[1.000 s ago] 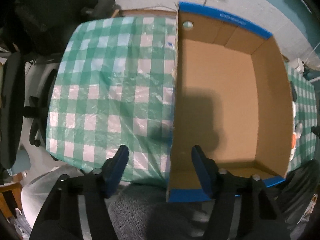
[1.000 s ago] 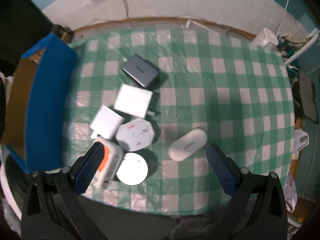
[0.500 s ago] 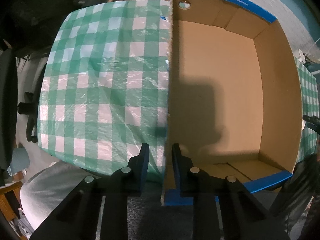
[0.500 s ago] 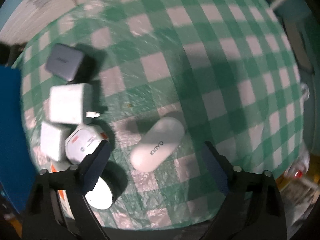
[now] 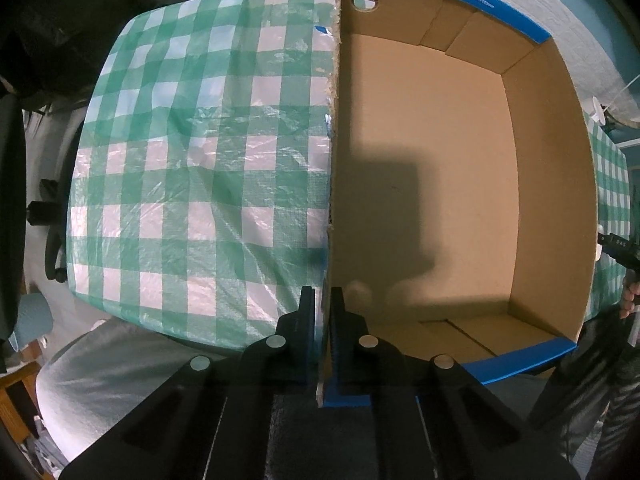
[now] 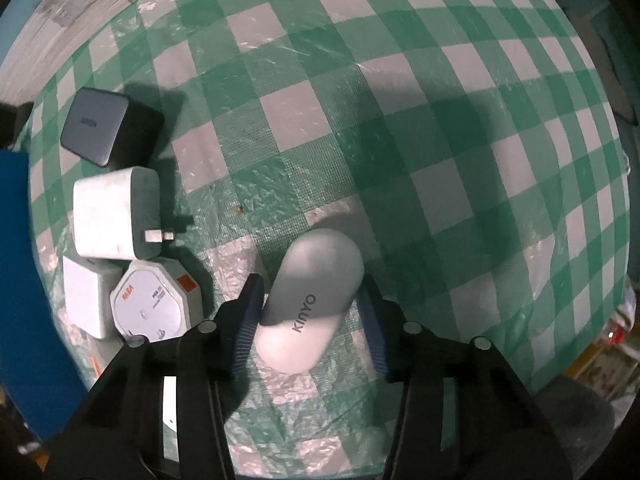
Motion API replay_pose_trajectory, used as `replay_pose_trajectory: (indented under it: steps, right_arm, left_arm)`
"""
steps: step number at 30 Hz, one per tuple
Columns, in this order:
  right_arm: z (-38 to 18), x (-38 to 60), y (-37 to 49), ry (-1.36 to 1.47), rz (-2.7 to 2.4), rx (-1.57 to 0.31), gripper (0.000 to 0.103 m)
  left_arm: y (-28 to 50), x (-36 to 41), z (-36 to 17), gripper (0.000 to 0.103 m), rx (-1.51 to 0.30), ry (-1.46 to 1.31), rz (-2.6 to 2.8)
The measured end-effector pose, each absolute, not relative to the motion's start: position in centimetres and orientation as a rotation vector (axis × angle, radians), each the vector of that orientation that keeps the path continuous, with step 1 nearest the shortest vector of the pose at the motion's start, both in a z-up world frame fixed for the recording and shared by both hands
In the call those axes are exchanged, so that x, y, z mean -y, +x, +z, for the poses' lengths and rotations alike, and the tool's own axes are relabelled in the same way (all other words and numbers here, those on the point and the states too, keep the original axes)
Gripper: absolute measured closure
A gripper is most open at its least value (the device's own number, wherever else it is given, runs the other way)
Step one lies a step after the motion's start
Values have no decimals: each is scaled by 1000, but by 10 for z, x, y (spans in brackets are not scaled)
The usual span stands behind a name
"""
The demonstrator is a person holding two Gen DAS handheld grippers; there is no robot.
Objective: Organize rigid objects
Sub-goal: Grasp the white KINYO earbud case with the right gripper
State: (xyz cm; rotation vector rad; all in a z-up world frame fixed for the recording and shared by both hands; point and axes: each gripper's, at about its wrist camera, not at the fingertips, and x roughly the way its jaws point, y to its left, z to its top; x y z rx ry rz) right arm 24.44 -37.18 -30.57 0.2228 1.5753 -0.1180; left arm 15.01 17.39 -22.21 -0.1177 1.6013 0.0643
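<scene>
Left view: green-checked tablecloth is seen left of the cardboard box. The left gripper is clamped shut on the box's left wall, one finger outside, one inside. The box interior is bare brown card with a blue rim; a round hole sits in the far wall.

Right view, landmark is the white KINYO case. A blue box wall runs along the far left edge. Left of the case a cluster is packed tight: grey charger farthest, white plug adapter with prongs pointing toward the case, small white cube, and an octagonal white device nearest, close beside the left finger. The right gripper is closing around the case, which lies slantwise between the pads; both appear to touch its sides. Right of the case only cloth is seen.
</scene>
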Motion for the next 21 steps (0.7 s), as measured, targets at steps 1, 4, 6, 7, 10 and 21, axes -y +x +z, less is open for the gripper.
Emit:
replay_pose_trajectory:
  steps: [1, 4, 6, 7, 10, 21]
  right_arm:
    - [-304, 370, 245, 214, -108, -1576, 62]
    - [-299, 367, 245, 188, -85, -1575, 64]
    - [-295, 362, 244, 167, -70, -1567, 64]
    - [-290, 358, 240, 150, -63, -1563, 65]
    - [-288, 350, 225, 125, -51, -1547, 65]
    - [-221, 297, 218, 55, 82, -1482, 65]
  left_arm:
    - [149, -175, -223, 97, -1601, -116, 62]
    - [146, -174, -224, 99, -1600, -113, 58]
    - [146, -172, -223, 100, -1595, -103, 57]
    - [145, -172, -224, 100, -1594, -99, 57]
    - [145, -171, -224, 100, -1593, -93, 57]
    - [144, -168, -225, 100, -1588, -76, 53]
